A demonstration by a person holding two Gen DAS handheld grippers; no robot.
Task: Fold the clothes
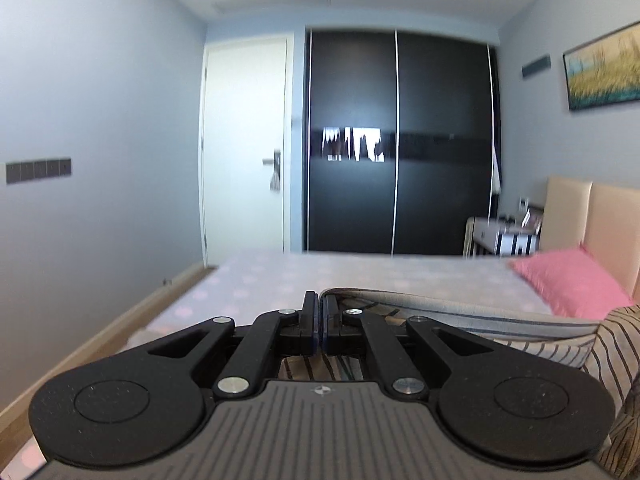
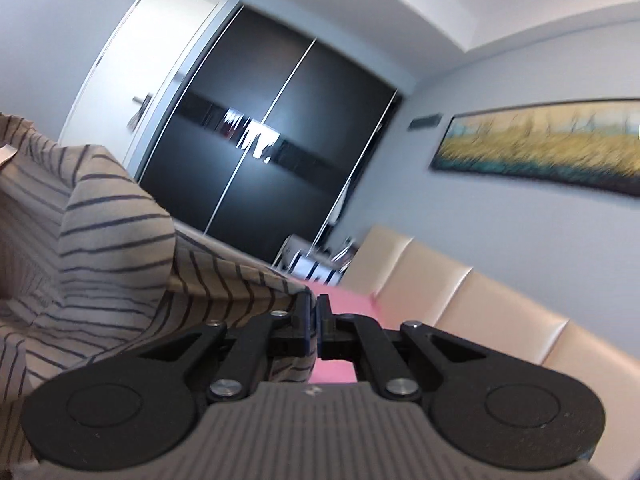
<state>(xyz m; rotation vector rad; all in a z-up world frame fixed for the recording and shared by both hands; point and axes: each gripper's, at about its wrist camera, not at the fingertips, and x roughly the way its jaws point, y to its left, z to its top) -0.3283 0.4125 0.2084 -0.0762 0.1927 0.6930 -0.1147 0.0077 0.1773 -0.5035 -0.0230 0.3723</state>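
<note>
A beige garment with thin dark stripes (image 2: 100, 240) is held up above the bed between both grippers. My left gripper (image 1: 320, 304) is shut on one edge of it; the cloth (image 1: 480, 320) stretches off to the right from its fingertips. My right gripper (image 2: 314, 308) is shut on another edge, and the garment hangs in loose folds to its left. The part of the cloth below each gripper is hidden by the gripper body.
A bed with a dotted lilac sheet (image 1: 360, 276) lies below, with a pink pillow (image 1: 572, 284) and a beige padded headboard (image 2: 460, 292) at the right. A black sliding wardrobe (image 1: 400, 140), a white door (image 1: 244, 140) and a bedside stand (image 1: 500, 236) are behind.
</note>
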